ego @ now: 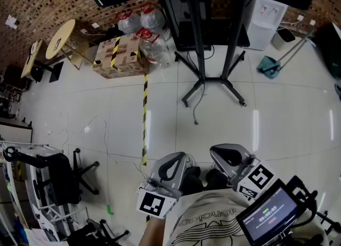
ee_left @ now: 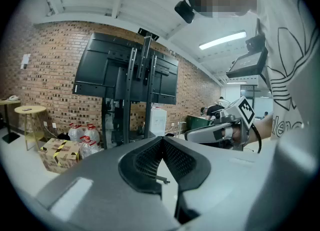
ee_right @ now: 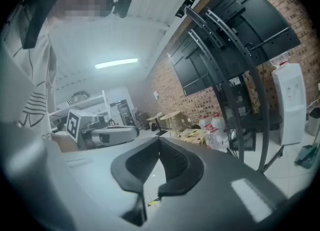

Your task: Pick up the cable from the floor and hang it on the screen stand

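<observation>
The black screen stand [ego: 201,42] rises at the top middle of the head view, its legs spread on the white tile floor. A thin dark cable [ego: 195,111] trails from the stand's base toward me and lies loose on the floor. Both grippers are held low against my body, well short of the cable. My left gripper [ego: 176,157] is shut with nothing in it. My right gripper [ego: 219,150] is shut and empty too. In the left gripper view the jaws [ee_left: 161,139] meet at the tip and the stand [ee_left: 131,90] is ahead. The right gripper view shows closed jaws [ee_right: 159,140] and the stand [ee_right: 235,85] to the right.
A cardboard box [ego: 120,56] with hazard tape and large water bottles [ego: 150,32] sit left of the stand. A yellow-black tape line [ego: 144,117] runs along the floor. An office chair [ego: 53,173] is at the lower left, a dustpan [ego: 269,65] and water dispenser [ego: 264,18] at the upper right.
</observation>
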`<control>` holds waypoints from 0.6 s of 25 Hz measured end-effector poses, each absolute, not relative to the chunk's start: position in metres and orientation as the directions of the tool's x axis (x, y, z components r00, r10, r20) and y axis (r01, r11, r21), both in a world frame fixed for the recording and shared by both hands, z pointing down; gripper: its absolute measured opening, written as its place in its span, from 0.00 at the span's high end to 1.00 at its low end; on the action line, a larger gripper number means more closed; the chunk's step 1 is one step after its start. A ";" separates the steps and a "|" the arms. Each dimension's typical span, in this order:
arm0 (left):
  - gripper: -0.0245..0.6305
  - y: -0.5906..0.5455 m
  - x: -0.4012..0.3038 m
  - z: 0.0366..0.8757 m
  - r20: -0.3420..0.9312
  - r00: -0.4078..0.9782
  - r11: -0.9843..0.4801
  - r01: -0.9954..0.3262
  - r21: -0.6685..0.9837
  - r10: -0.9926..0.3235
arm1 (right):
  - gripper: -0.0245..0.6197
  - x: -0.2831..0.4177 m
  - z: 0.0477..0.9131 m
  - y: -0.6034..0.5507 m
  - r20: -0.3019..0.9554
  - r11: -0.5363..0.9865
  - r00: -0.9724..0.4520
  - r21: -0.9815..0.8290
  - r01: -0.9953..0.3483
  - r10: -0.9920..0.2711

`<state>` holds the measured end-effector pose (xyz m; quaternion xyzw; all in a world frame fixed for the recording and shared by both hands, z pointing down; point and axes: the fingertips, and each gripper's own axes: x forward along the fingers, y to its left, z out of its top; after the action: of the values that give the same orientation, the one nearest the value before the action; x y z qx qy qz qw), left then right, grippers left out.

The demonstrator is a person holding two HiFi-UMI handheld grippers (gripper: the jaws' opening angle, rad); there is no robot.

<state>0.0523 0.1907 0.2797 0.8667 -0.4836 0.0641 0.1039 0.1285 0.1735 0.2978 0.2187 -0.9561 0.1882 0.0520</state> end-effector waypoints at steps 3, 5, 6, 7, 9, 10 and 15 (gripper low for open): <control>0.93 0.184 0.018 0.289 0.208 0.519 -0.505 -0.855 0.118 -0.829 | 0.95 0.097 0.307 0.169 0.215 0.827 -0.893 -0.341 -0.447 -0.394; 0.93 0.177 -0.005 0.299 0.207 0.516 -0.502 -0.856 0.122 -0.831 | 0.95 0.075 0.318 0.164 0.249 0.825 -0.890 -0.344 -0.449 -0.381; 0.93 0.172 -0.015 0.304 0.206 0.516 -0.501 -0.857 0.123 -0.831 | 0.95 0.066 0.324 0.160 0.270 0.824 -0.888 -0.344 -0.450 -0.372; 0.93 0.167 -0.022 0.311 0.208 0.518 -0.503 -0.855 0.125 -0.830 | 0.95 0.057 0.330 0.156 0.287 0.825 -0.886 -0.342 -0.449 -0.363; 0.93 0.156 -0.034 0.326 0.211 0.535 -0.517 -0.845 0.137 -0.818 | 0.95 0.044 0.341 0.146 0.312 0.832 -0.883 -0.329 -0.447 -0.351; 0.93 0.149 -0.038 0.334 0.210 0.548 -0.530 -0.837 0.139 -0.810 | 0.95 0.040 0.349 0.140 0.323 0.837 -0.881 -0.319 -0.445 -0.346; 0.93 0.110 -0.058 0.398 0.230 0.588 -0.588 -0.805 0.075 -0.776 | 0.95 0.028 0.423 0.104 0.421 0.865 -0.856 -0.259 -0.430 -0.300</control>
<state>-0.0575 0.1098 0.3977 0.8869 -0.4456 0.0868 0.0858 0.0280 0.1039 0.4234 0.1926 -0.9474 0.1748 0.1868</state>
